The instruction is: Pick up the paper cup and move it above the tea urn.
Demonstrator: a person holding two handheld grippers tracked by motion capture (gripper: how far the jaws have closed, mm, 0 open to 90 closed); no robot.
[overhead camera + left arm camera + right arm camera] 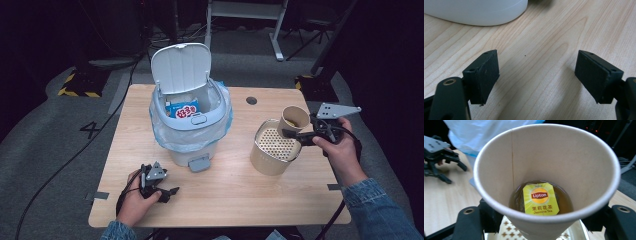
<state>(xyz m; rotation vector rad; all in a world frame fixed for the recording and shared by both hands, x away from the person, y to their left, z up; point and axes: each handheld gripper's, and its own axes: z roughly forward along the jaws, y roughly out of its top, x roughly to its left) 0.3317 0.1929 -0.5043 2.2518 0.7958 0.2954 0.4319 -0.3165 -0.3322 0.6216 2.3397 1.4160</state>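
Paper cup held over strainer bucket, bin lid up.
Left gripper (159, 186) at 7 o'clock, resting on table (240, 200), jaws wide apart, empty. Centre: pedal bin (192, 127) open, lined, blue packet inside. Right gripper (295, 134) at 3 o'clock clamping paper cup (544, 177), tilted over perforated bucket (272, 147), probably for draining; tea and Lipton tag (540, 198) inside.

In the right gripper view the paper cup (546, 170) hides the pads of the right claw (546, 225) and most of the perforated strainer (511, 231) beneath it, and the picture's lower edge cuts off the cup's base. The tea bag's tag (540, 198) covers the bag itself (the liquid around it is dark). In the high view the packet (182, 109) inside the bin (192, 145) is half hidden by the rim, its print too small to read.
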